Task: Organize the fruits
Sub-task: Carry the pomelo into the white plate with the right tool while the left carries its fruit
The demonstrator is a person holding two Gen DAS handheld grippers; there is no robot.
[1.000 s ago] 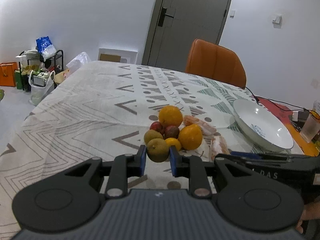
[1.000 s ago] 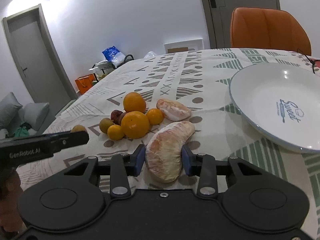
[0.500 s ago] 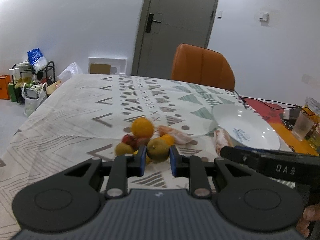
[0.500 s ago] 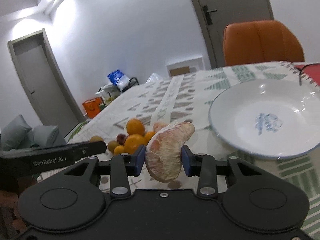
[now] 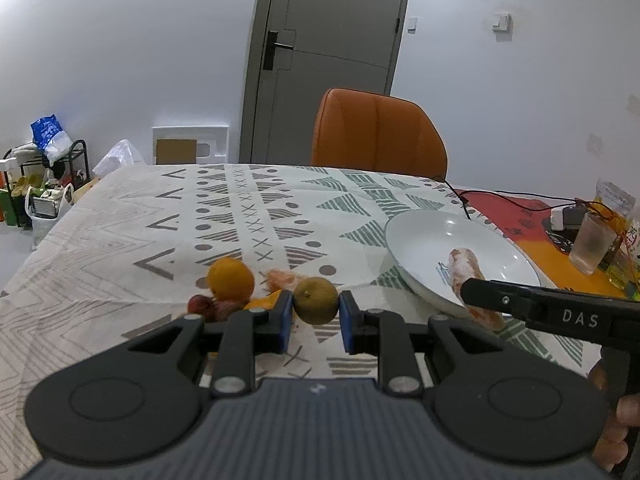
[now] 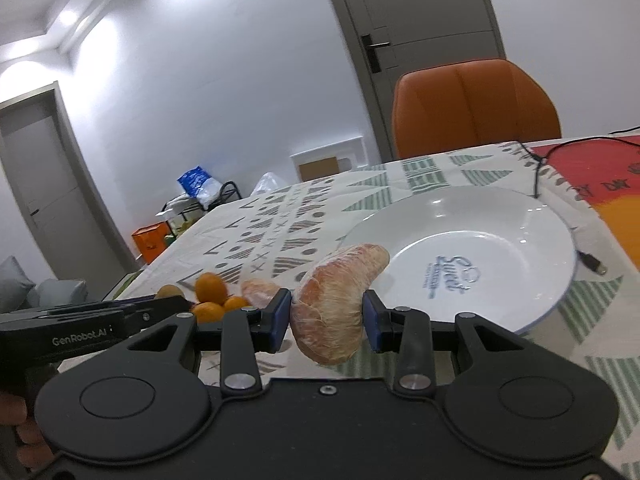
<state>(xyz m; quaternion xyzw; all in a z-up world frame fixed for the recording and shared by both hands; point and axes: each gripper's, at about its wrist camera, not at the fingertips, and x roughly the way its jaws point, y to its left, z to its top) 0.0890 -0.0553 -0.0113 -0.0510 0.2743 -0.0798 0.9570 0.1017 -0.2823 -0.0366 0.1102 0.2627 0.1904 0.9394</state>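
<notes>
My left gripper (image 5: 315, 307) is shut on a greenish-brown round fruit (image 5: 315, 300) and holds it above the table. My right gripper (image 6: 326, 312) is shut on a peeled pomelo segment (image 6: 334, 300) and holds it in the air at the near rim of the white plate (image 6: 520, 236). The same segment (image 5: 464, 266) shows over the plate (image 5: 420, 240) in the left wrist view. A pile of oranges (image 5: 231, 280) and small red fruits (image 5: 200, 304) lies on the patterned tablecloth, with another pomelo segment (image 6: 260, 292) beside it.
An orange chair (image 5: 378, 136) stands at the far table edge. A black cable (image 6: 536, 172) runs past the plate. A glass (image 5: 592, 246) and packets sit at the right end on a red-orange mat (image 5: 520, 216). A shelf with bags (image 5: 44, 184) stands left.
Both grippers have lifted with their fruit. The right one has carried the pomelo segment from the table toward the plate. The left one has risen and shifted right of the pile.
</notes>
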